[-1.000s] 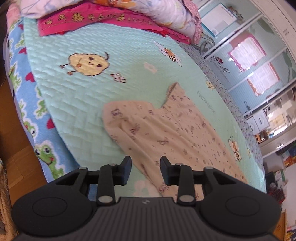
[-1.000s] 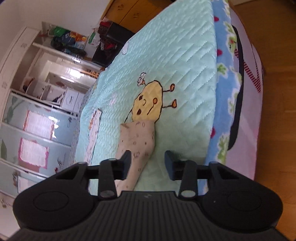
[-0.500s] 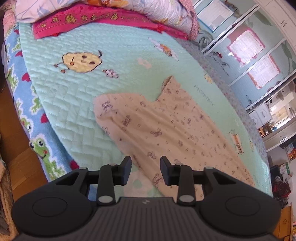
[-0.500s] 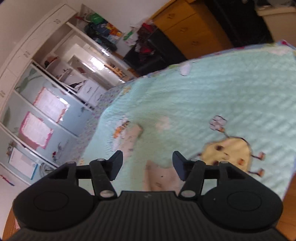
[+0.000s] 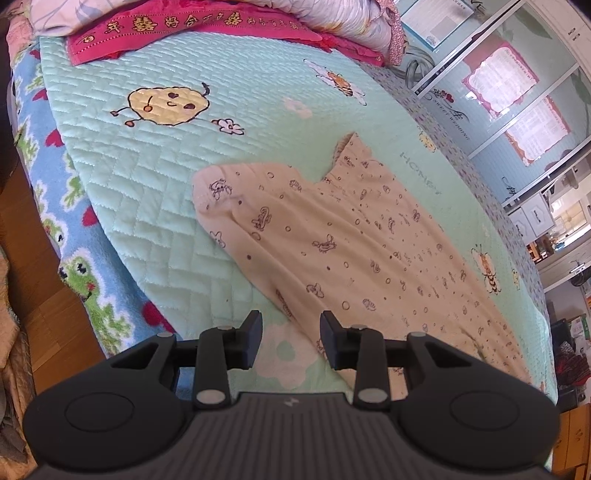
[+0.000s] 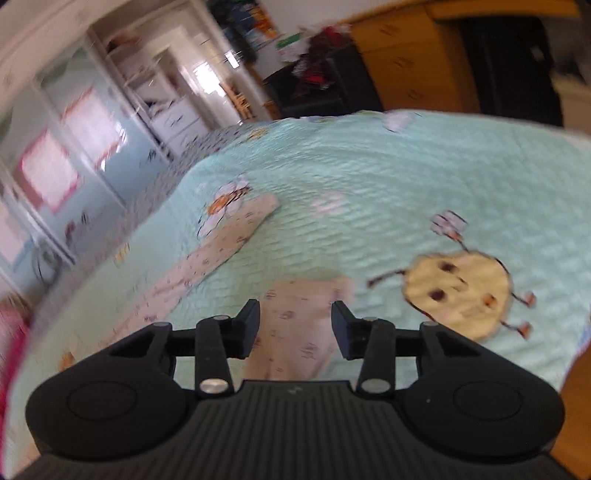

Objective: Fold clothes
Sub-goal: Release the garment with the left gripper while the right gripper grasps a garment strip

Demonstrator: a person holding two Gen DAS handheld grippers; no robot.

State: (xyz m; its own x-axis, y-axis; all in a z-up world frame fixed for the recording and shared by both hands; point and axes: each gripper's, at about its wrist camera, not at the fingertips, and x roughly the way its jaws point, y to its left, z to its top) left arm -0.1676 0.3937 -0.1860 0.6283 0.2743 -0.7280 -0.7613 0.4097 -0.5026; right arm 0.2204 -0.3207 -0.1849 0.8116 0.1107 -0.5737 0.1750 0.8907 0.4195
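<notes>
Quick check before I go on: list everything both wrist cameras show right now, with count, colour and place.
Garment: one, beige with small dark prints, spread flat on the quilt.
Quilt: one, mint green with cartoon patches, covering the bed.
Frog blanket: one, blue with green frogs, hanging at the bed edge.
Red cloth: one, by the bedding pile at the far end.
Wardrobe doors: pale blue, beyond the bed.
Wooden cabinet: one, brown, past the bed's end.
Left gripper: black, open, above the garment's near edge.
Right gripper: black, open, over the garment.

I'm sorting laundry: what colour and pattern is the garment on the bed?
Beige garment with small dark printed doodles, clearest in the left wrist view.
</notes>
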